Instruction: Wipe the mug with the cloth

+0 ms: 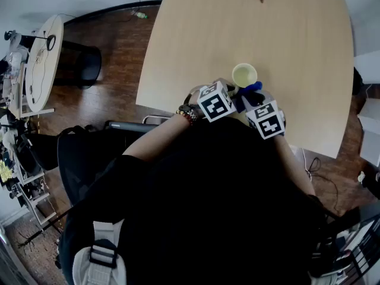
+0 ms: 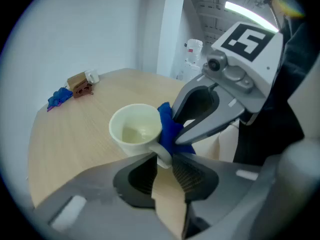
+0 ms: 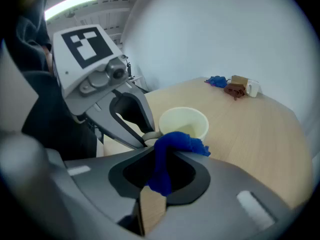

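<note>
The table carries the mug, whose place is close to the near edge. The left gripper is brought to the mug's handle, which appears to be pinched between its fingers. The right gripper is set beside the mug, the cloth nipped between its fingers and laid against the mug's wall by the handle.

The wipe is judged best done with the handle firmly held, so that the mug cannot turn or tip, and the cloth pressed lightly and drawn round the wall and rim.

Counted: one table, two grippers, one mug, one cloth. Far beyond the mug lie one blue thing, one brown thing and one white thing.
</note>
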A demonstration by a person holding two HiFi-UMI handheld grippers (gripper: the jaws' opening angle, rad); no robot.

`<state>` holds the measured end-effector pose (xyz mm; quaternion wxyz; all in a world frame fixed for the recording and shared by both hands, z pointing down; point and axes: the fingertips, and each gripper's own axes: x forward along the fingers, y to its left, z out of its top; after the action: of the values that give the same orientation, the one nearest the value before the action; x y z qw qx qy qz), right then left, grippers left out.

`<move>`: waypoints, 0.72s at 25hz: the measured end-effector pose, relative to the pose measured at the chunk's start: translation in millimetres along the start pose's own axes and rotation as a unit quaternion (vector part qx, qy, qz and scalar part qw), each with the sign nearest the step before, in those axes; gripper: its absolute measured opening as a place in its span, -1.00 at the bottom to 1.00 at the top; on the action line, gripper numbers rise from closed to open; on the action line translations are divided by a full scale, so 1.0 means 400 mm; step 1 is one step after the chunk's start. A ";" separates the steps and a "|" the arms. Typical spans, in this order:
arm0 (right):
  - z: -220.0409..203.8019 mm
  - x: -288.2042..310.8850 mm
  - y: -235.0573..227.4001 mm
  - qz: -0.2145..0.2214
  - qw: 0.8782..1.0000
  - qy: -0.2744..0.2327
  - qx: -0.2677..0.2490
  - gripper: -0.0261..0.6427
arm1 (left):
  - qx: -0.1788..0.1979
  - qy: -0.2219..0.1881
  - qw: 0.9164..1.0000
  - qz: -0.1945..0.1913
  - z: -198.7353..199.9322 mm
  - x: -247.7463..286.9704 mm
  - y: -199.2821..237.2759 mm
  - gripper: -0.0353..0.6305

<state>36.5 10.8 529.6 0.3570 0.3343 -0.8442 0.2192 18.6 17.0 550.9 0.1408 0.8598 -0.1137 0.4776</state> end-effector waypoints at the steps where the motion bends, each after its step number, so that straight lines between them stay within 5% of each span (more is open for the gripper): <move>1: -0.007 0.012 -0.001 0.001 1.000 0.002 0.002 -0.70 | -0.002 -0.002 1.000 -0.002 0.003 -0.001 -0.001 -0.58; 12: -0.039 0.079 -0.022 0.023 0.999 0.037 0.031 -0.70 | -0.024 -0.014 1.000 -0.008 0.012 -0.014 0.014 -0.61; 18: 0.013 -0.048 -0.092 0.027 0.996 -0.052 0.072 -0.70 | 0.047 -0.002 0.999 -0.025 -0.008 -0.021 0.026 -0.63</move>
<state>70.5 -9.5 516.6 0.2818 0.3474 -0.8521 0.2717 8.3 9.0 546.9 0.1121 0.8692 -0.0696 0.4766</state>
